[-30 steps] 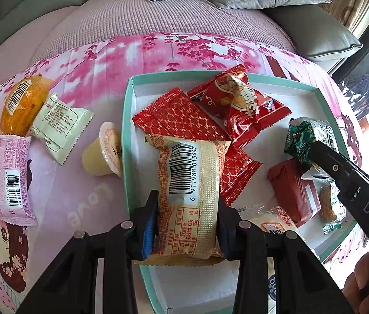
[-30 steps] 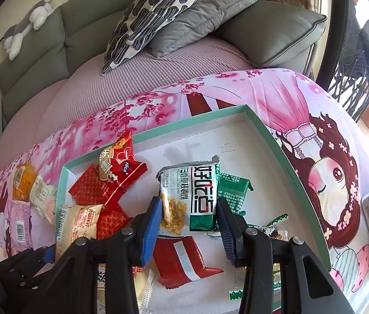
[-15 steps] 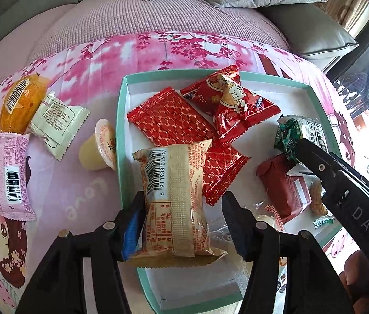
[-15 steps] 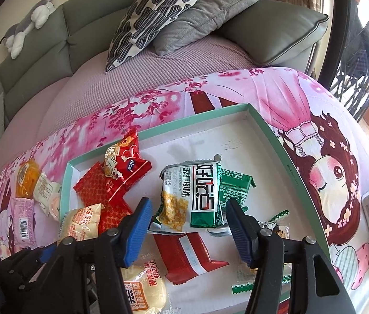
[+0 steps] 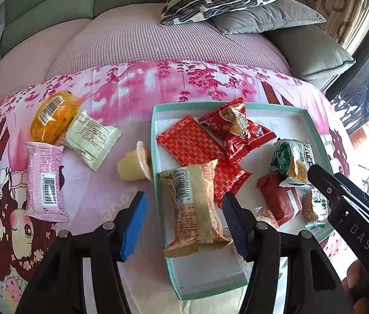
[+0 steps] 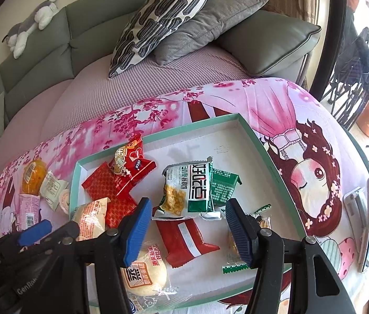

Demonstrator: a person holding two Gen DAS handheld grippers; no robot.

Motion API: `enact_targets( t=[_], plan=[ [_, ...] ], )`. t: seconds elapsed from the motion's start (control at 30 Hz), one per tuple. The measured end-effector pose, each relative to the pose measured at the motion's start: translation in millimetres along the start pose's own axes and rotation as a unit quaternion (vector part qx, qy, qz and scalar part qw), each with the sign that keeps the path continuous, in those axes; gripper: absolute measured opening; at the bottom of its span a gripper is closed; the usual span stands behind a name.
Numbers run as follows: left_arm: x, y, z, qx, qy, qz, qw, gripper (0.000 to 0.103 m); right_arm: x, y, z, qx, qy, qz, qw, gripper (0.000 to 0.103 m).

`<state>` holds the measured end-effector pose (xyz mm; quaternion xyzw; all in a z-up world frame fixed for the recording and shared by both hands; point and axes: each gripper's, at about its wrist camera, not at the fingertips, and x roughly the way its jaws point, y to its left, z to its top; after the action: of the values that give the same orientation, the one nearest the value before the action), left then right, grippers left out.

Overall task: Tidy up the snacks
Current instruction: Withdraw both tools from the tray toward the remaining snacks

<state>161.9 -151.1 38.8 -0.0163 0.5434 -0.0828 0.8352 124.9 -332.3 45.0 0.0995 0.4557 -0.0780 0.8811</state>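
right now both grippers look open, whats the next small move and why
Probably swing the left gripper left toward the jelly cup. Both grippers stand open and empty, the tan pack lies in the tray, and the cup lies on the cloth just outside the tray's left wall.

My left gripper (image 5: 184, 218) straddles the tray wall (image 5: 154, 141); the tan packet (image 5: 196, 206) lies between its fingers. Bare tray floor (image 6: 226, 141) beyond my right gripper (image 6: 188, 229) gives room.
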Motion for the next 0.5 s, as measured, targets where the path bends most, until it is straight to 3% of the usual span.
enact_targets(
  t=[0.5],
  plan=[
    [-12.9, 58.7, -4.0, -0.083, -0.021, 0.041, 0.9955, 0.061, -4.8, 5.9, -11.0, -0.017, 0.022, -0.024, 0.999, 0.062]
  ],
)
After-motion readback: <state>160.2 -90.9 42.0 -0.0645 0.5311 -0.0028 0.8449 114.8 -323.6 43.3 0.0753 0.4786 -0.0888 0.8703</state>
